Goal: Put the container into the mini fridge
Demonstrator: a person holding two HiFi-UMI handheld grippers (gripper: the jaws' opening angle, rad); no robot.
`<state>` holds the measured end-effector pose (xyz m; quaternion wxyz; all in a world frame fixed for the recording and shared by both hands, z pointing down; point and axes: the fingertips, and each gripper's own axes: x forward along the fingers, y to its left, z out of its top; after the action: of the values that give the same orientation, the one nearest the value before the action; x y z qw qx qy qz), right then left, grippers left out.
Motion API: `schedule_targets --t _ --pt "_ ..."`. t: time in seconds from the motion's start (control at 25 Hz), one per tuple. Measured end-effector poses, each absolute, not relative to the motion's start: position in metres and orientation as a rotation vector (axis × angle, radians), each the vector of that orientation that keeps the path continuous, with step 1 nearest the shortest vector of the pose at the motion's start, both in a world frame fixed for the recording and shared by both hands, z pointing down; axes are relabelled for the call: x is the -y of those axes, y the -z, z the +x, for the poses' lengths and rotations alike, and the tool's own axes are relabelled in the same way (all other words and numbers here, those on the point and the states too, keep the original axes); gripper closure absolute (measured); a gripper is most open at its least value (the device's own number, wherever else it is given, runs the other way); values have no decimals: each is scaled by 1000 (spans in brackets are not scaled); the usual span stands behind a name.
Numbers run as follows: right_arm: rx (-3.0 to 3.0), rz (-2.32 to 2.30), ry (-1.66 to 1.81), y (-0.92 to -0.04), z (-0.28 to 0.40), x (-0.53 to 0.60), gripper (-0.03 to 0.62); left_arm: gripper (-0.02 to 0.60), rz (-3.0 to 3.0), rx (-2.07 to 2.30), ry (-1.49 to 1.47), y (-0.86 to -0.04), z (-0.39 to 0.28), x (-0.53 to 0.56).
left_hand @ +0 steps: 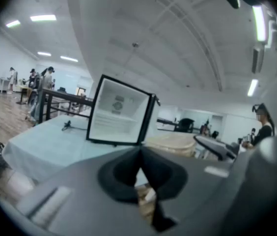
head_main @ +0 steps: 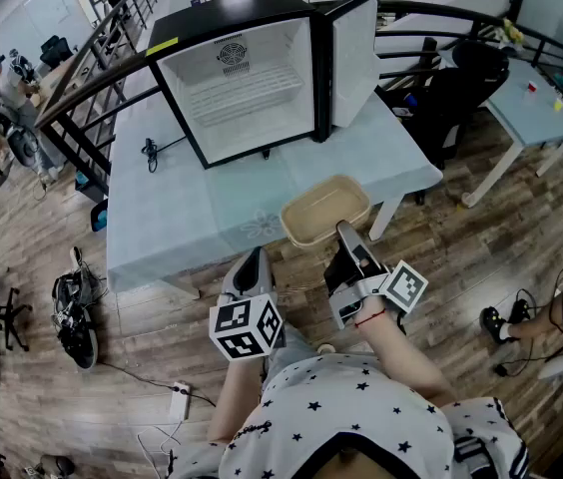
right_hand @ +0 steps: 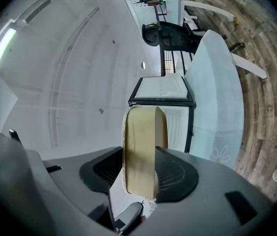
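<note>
On the table (head_main: 162, 218) the mini fridge (head_main: 247, 83) stands open and empty, my right gripper (head_main: 346, 233) clamps the container (head_main: 323, 208) by its rim in wide-set jaws, and my left gripper (head_main: 253, 263) has its jaws together on nothing, so the placing inside is not yet done.

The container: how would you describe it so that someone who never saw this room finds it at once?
A pale blue table carries a black mini fridge with its door open. In front of the fridge, at the table's near edge, is the container, gripped by the right tool. It alone is a shallow, tan, rounded tub.
</note>
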<state>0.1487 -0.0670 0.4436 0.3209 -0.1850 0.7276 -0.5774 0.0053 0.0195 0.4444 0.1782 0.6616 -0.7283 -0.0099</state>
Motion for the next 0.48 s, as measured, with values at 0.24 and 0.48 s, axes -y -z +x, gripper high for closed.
schedule_targets --t 0.24,0.48 --pt "-1920 -495 1518 -447 151 67 385 574 1868 2050 27 -447 9 -21" --pt "-1922 -499 1518 -448 151 68 385 574 1871 2039 19 -450 11 -19"
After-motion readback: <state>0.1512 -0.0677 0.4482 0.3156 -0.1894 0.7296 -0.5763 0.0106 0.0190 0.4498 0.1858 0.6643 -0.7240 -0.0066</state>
